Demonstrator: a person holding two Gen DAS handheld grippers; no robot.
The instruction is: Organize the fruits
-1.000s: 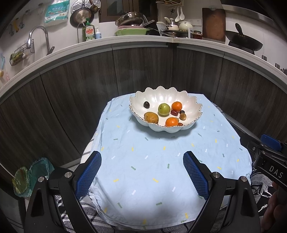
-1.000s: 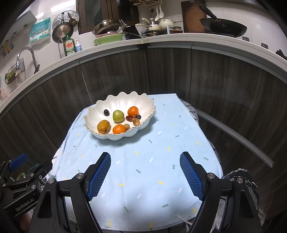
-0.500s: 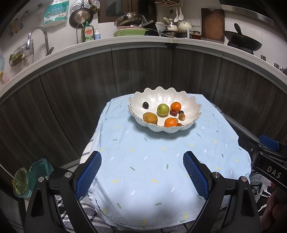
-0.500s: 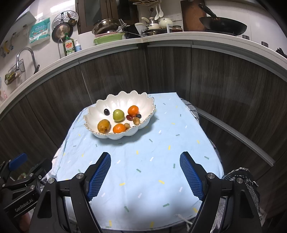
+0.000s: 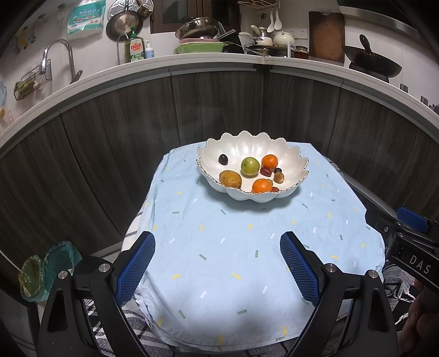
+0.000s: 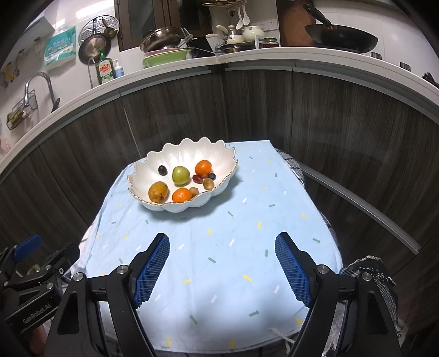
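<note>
Inside, white bowl holds green apple; tangerines.

Left claw, right claw: black frames, blue mesh-textured pads, silver screws, white lettering.

Green bottle on the counter, near the tap: "Dish" on its red label.
Right gripper body, seen at the right edge of the left view: white letters "DAS".
Left gripper body, seen at the left edge of the right view: "GenRobot.AI".
Packet on the wall: print too small to read.
</note>
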